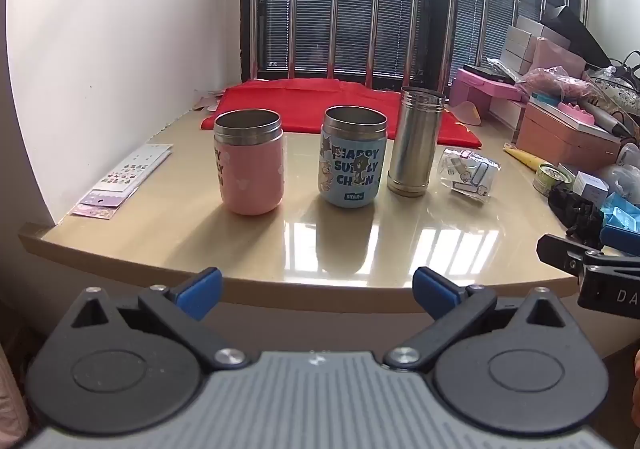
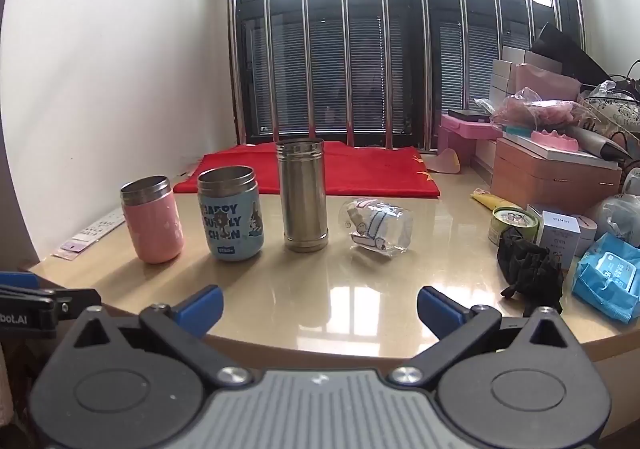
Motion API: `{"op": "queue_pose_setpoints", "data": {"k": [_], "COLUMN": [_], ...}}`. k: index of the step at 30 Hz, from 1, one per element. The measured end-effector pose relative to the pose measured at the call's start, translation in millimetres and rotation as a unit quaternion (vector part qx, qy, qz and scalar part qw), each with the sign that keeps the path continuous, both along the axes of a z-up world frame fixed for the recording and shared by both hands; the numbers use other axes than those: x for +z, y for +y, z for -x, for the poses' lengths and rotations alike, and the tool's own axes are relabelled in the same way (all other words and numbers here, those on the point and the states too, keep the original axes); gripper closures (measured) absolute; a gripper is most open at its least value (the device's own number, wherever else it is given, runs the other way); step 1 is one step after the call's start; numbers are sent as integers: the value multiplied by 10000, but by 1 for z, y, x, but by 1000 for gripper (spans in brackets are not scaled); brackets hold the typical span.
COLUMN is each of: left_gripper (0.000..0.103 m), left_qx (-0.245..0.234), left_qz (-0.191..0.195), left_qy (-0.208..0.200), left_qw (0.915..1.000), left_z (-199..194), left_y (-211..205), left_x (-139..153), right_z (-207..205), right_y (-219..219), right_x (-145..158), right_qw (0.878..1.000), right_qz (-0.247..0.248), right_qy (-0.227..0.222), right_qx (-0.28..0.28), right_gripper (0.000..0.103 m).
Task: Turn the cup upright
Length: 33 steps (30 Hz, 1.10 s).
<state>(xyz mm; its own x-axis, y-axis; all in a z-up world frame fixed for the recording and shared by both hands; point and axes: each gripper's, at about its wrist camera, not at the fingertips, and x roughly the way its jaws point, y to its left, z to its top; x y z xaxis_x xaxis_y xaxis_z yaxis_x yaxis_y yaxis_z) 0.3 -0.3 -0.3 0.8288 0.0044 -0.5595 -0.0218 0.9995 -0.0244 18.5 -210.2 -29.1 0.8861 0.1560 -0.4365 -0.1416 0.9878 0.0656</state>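
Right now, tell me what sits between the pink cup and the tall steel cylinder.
The blue cartoon-print cup stands upright between the pink cup and tall steel cylinder; both wrist views show it.

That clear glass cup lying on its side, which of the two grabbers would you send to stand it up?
Probably the right gripper: the tipped glass cup lies almost straight ahead of its open fingers. From the left gripper, also open, it sits off to the right, beyond the steel cup.
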Motion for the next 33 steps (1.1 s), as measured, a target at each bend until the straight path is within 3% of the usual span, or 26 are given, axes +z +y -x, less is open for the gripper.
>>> {"op": "queue_pose_setpoints", "data": {"k": [33], "left_gripper": [0], "left_qx": [-54], "left_qz": [-1], "left_qy": [-58], "left_qw": [10000], "left_z": [-3], "left_y": [-3], "left_x": [2], "right_z": [1], "right_y": [0], "right_x": [4], "right_qw": [10000], "right_qz": [-63], "right_qy": [-15], "right_qx": [-38], "right_gripper": [0]}}
